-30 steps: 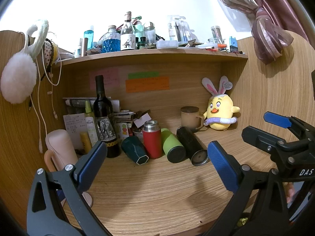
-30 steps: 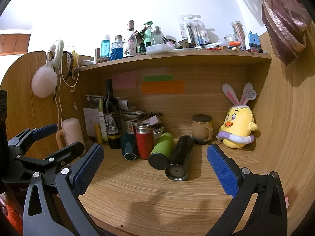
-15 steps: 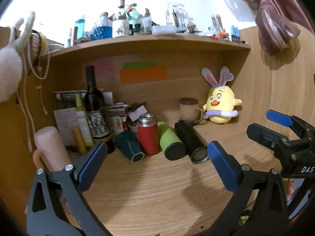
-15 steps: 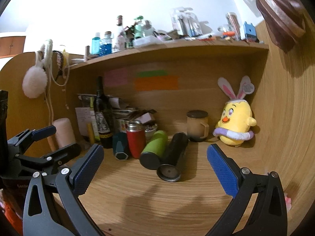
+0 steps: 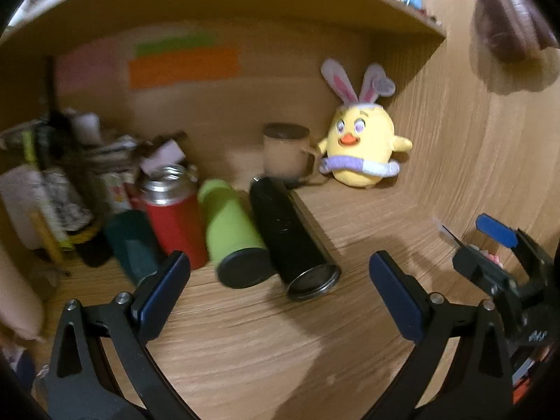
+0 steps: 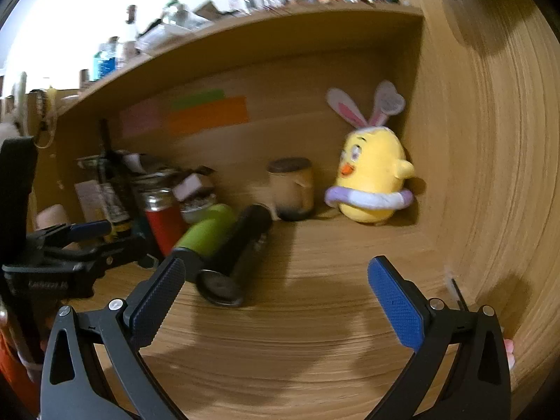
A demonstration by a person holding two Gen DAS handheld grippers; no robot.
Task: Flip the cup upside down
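Note:
Several cups sit at the back of a wooden desk [image 5: 266, 343]. A red flask [image 5: 173, 220] stands upright. A green tumbler [image 5: 232, 238] and a black tumbler [image 5: 292, 234] lie on their sides, and a dark teal cup [image 5: 134, 245] lies left of the flask. A brown lidded mug [image 5: 285, 152] stands by a yellow plush chick [image 5: 362, 150]. My left gripper [image 5: 280, 294] is open and empty, just in front of the lying tumblers. My right gripper [image 6: 276, 297] is open and empty, right of the black tumbler [image 6: 241, 245] and green tumbler [image 6: 206, 232]. The mug [image 6: 292, 187] stands behind.
Bottles, papers and boxes [image 5: 52, 175] crowd the back left. A pink object [image 5: 17, 301] stands at the far left. A shelf [image 6: 245, 31] with bottles hangs overhead. The wooden side wall [image 6: 490, 175] is close on the right. Each gripper shows in the other's view.
Both grippers have moved forward and down toward the lying cups, which now look larger. The views are blurred by motion. Both stay open.

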